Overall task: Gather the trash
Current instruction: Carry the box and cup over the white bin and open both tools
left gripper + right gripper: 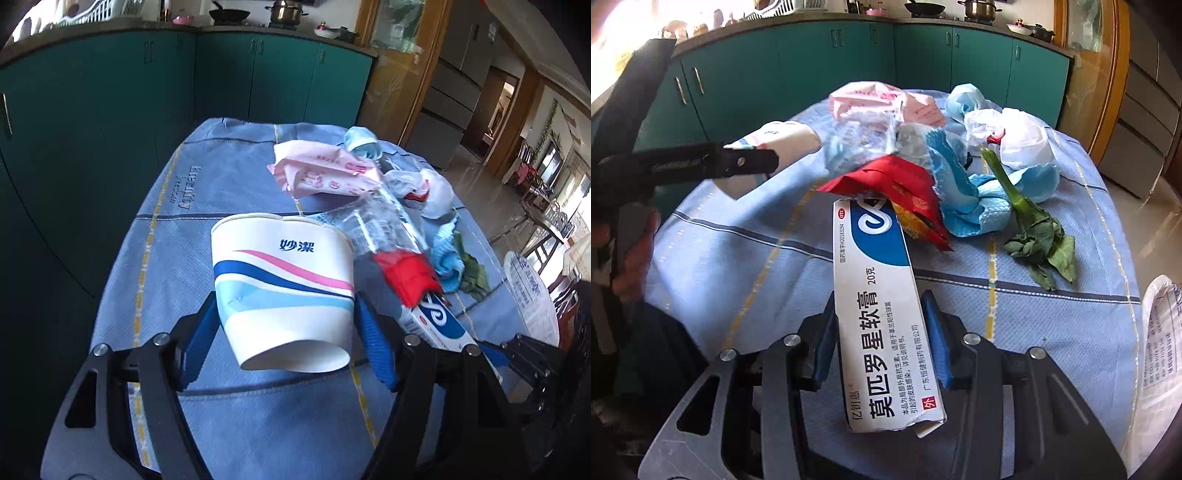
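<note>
My left gripper is shut on a white paper cup with pink and blue waves, held tilted above the blue tablecloth. My right gripper is shut on a white and blue ointment box, lifted over the cloth. The box also shows in the left wrist view. The cup shows at the left of the right wrist view, behind the left gripper's arm. A trash pile lies beyond: red wrapper, clear plastic, pink wipes pack.
The pile also holds blue cloth scraps, a white plastic bag, a blue mask and a green vegetable stalk. A white sack stands at the table's right edge. Green cabinets line the far wall.
</note>
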The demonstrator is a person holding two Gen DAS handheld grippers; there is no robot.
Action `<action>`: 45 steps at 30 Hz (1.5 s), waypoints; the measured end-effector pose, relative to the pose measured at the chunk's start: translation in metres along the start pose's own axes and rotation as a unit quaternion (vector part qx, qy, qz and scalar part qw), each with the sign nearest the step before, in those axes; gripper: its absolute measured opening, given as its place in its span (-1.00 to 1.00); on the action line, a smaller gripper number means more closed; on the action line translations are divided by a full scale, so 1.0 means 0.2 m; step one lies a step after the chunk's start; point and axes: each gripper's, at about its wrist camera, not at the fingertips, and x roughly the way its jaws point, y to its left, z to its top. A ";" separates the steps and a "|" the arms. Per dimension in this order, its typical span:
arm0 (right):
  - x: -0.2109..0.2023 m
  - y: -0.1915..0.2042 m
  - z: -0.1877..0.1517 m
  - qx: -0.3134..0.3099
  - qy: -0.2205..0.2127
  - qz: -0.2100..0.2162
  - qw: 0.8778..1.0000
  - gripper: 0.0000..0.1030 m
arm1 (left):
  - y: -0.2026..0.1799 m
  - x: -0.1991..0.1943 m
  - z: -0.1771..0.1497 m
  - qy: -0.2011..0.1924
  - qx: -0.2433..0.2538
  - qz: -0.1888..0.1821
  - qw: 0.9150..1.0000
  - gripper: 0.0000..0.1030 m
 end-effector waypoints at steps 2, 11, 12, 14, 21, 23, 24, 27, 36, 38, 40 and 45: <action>-0.06 0.01 0.00 0.001 -0.013 0.010 1.000 -0.15 | -0.02 -0.06 -0.01 -0.008 0.011 0.012 1.000 0.41; -0.27 -0.12 0.04 0.041 -0.070 -0.053 0.995 -0.15 | -0.13 -0.15 -0.08 -0.006 0.039 0.001 0.999 0.41; -0.27 -0.16 0.04 0.057 -0.068 -0.068 0.994 -0.15 | -0.15 -0.14 -0.09 -0.003 0.043 -0.002 0.999 0.41; -0.26 -0.23 0.03 0.083 -0.056 -0.093 0.991 -0.15 | -0.20 -0.13 -0.12 0.004 0.054 -0.010 0.999 0.41; -0.17 -0.35 -0.05 0.122 -0.023 -0.120 0.985 -0.15 | -0.32 -0.02 -0.19 0.038 0.083 -0.020 0.996 0.41; -0.12 -0.36 -0.05 0.125 -0.016 -0.120 0.985 -0.15 | -0.33 0.01 -0.20 0.048 0.084 -0.018 0.995 0.42; -0.12 -0.35 -0.06 0.126 -0.013 -0.120 0.985 -0.15 | -0.33 0.03 -0.20 0.052 0.085 -0.017 0.995 0.42; -0.08 -0.36 -0.06 0.128 -0.004 -0.119 0.985 -0.13 | -0.34 0.06 -0.21 0.061 0.089 -0.007 0.994 0.43; -0.06 -0.37 -0.08 0.132 0.003 -0.127 0.983 0.17 | -0.39 0.06 -0.23 0.066 0.116 0.016 0.991 0.53; -0.06 -0.37 -0.08 0.132 0.003 -0.128 0.983 0.22 | -0.40 0.06 -0.24 0.068 0.120 0.017 0.990 0.53; -0.05 -0.38 -0.08 0.132 0.004 -0.128 0.983 0.22 | -0.41 0.06 -0.25 0.072 0.122 0.017 0.990 0.54; -0.03 -0.38 -0.07 0.126 0.006 -0.128 0.984 0.22 | -0.41 0.09 -0.26 0.083 0.125 0.015 0.989 0.55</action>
